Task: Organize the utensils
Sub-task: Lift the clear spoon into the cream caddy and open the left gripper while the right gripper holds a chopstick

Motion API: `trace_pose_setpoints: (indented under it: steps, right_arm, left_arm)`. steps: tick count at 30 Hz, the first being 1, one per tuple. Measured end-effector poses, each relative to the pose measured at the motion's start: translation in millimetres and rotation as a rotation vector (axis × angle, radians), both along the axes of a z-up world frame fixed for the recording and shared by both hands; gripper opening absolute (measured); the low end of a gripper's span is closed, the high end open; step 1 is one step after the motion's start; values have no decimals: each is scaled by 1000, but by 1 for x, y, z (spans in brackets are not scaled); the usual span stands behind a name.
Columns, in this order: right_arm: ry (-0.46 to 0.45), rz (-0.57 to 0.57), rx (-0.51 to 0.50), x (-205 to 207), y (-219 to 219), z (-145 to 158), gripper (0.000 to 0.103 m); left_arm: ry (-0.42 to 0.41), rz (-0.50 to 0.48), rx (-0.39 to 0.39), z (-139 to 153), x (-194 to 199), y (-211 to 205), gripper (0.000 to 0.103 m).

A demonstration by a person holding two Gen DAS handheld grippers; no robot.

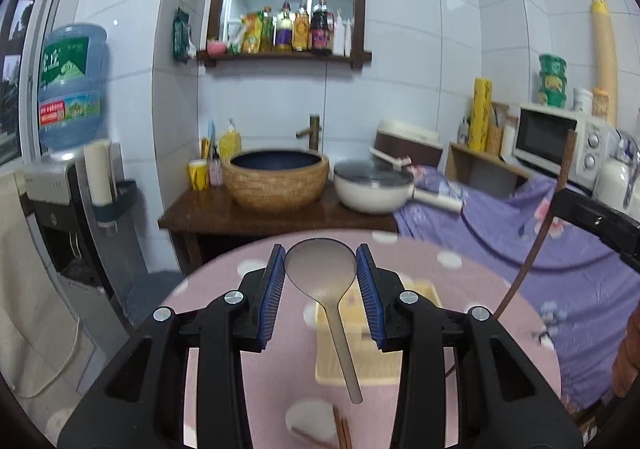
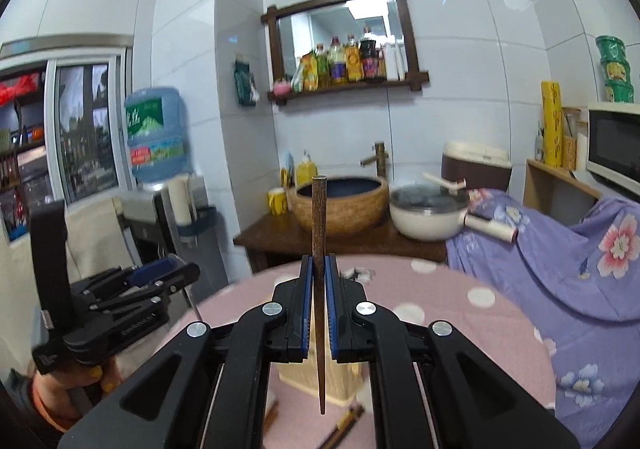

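My left gripper is shut on a translucent grey spoon. Its blue pads press the edges of the spoon's bowl, and the handle hangs down over a cream utensil box on the pink dotted table. My right gripper is shut on a dark brown chopstick held upright, its thin tip pointing down above the same cream utensil box. More chopsticks lie on the table near the box. The left gripper also shows at the left of the right wrist view, held by a hand.
Beyond the round table stands a wooden counter with a woven basin and a white pot. A water dispenser is at the left. At the right, a purple floral cloth covers furniture below a microwave.
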State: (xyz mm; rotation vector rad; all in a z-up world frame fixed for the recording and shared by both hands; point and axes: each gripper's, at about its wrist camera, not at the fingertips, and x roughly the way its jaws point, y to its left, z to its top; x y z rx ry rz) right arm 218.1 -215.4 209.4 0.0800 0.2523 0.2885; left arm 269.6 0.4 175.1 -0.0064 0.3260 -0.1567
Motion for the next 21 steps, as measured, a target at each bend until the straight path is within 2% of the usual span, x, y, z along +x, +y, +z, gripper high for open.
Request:
trace_pose_setpoints:
  steps: [4, 8, 15, 21]
  right_arm:
    - [-45, -33, 33, 22, 1, 30, 7]
    - [-48, -70, 26, 45, 8, 21, 7]
    - [37, -103, 12, 71, 15, -34, 7]
    - [104, -106, 27, 79, 14, -65, 7]
  left_arm:
    - [-79, 45, 18, 28, 29, -9, 37]
    - [-74, 74, 9, 24, 61, -15, 37]
    - [2, 87, -1, -31, 89, -25, 37]
    - [57, 76, 73, -80, 89, -33, 37]
